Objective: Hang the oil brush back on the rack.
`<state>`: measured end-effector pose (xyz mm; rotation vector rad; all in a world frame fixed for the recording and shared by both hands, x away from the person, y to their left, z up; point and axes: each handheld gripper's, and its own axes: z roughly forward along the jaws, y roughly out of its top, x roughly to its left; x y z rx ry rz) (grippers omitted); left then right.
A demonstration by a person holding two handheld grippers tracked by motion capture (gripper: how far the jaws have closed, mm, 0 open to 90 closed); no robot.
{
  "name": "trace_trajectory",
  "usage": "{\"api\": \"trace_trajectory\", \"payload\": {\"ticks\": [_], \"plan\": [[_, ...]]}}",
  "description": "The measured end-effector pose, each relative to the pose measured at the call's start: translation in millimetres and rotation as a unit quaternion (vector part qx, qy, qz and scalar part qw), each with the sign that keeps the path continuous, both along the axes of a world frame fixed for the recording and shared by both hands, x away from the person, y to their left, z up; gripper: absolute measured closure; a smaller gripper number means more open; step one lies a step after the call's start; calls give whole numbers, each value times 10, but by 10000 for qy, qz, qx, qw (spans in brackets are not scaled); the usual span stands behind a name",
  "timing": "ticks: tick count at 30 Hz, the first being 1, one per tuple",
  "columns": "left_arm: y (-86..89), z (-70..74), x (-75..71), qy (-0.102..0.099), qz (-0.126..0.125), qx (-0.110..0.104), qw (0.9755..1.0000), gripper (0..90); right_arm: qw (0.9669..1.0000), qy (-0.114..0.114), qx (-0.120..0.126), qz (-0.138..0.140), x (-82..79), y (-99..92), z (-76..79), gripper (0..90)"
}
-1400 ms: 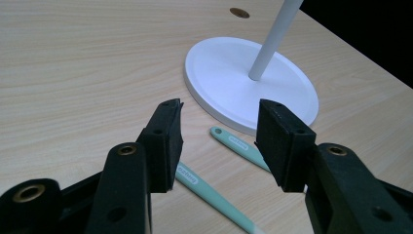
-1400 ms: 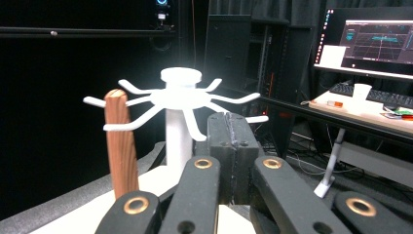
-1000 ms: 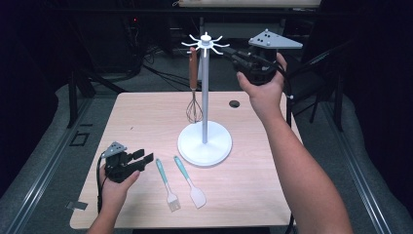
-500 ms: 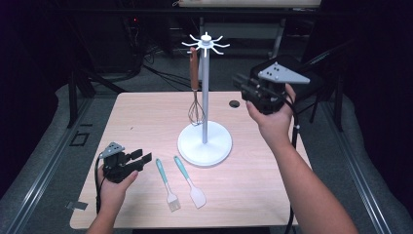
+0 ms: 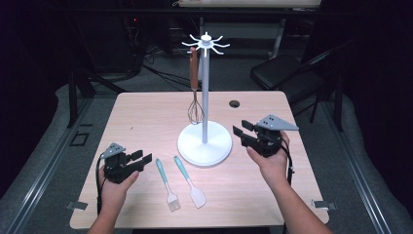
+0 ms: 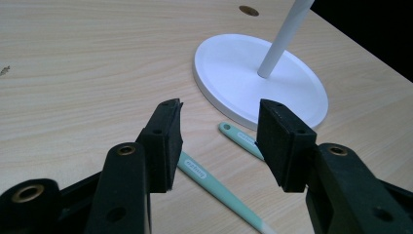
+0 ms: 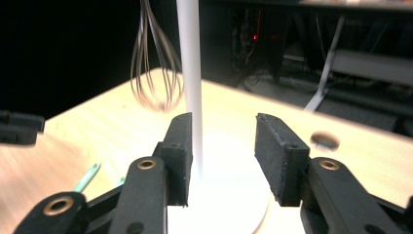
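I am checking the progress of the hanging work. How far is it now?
Done: the whisk hangs from a hook of the white stand. In hand: nothing; the left gripper and right gripper are open and empty, the right one's jaws having just been opening. Left: the brush and spatula lie on the table.

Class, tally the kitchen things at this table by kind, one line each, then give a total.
Whisk: 1, hanging on the stand
Brush: 1
Spatula: 1
Stand: 1
Total: 4
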<state>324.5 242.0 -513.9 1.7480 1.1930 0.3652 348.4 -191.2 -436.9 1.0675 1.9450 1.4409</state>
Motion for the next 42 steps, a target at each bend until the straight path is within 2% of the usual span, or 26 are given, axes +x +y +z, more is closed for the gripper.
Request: {"api": "trace_trajectory", "payload": {"ticks": [4, 6, 13, 16, 22, 26, 28, 32, 33, 39, 42], "plan": [[6, -10, 3, 7, 21, -1, 10000, 516, 9996, 292, -38, -30, -59, 14, -299, 509], [7, -14, 1, 9, 22, 1, 10000, 516, 9992, 379, -136, -73, -102, 40, -427, 499], [-1, -26, 0, 11, 35, 11, 10000, 516, 9973, 615, -399, -8, -206, 158, -669, 497], [-2, -32, 2, 14, 18, 18, 10000, 517, 9966, 615, -553, 33, -225, 231, -729, 495], [0, -28, 0, 0, 23, 43, 10000, 517, 9935, 834, -770, 126, -193, 424, -853, 532], [24, -28, 0, 12, 46, 38, 10000, 517, 9913, 1015, -824, 180, -168, 531, -906, 560], [27, -31, 3, 13, 51, 29, 10000, 517, 9907, 985, -925, 164, -161, 574, -921, 574], [23, -34, 4, 19, 34, 44, 10000, 517, 9896, 1066, -925, 279, -140, 641, -945, 590], [23, -34, 4, 19, 33, 43, 10000, 517, 9902, 1063, -864, 283, -132, 662, -959, 592], [53, -22, 4, 17, 91, 24, 10000, 517, 9881, 1149, -943, 405, -112, 728, -993, 591], [62, -25, 5, -8, 128, 17, 9999, 517, 9884, 1170, -882, 402, -107, 748, -1004, 591]]}}
